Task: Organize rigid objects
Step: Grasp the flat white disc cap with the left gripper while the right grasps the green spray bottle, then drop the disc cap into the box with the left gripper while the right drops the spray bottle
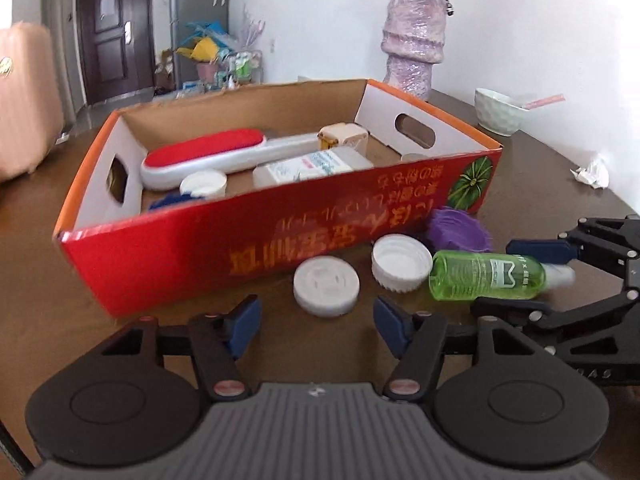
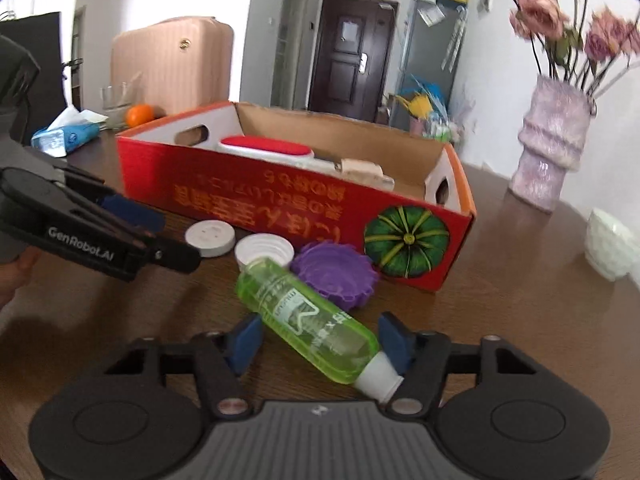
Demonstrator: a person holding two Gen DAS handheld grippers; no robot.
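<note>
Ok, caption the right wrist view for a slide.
Right gripper fingers straddling a green spray bottle lying before the red cardboard box.

My left gripper [image 1: 316,322] angled down over the table, blue pads parted with nothing between them, my right gripper [image 2: 320,340] tilted down alongside, jaws apart, neither pad pressing, fingers of my left hand [image 2: 16,276] wrapped under its handle

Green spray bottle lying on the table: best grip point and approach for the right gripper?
Grip the green bottle across its round body, mid-label, probably coming from above on the near side. It lies flat on the table, white nozzle toward the right gripper, whose fingers already straddle it. Avoid the tapered nozzle, likely slippery. The purple lid crowds the far end.
</note>
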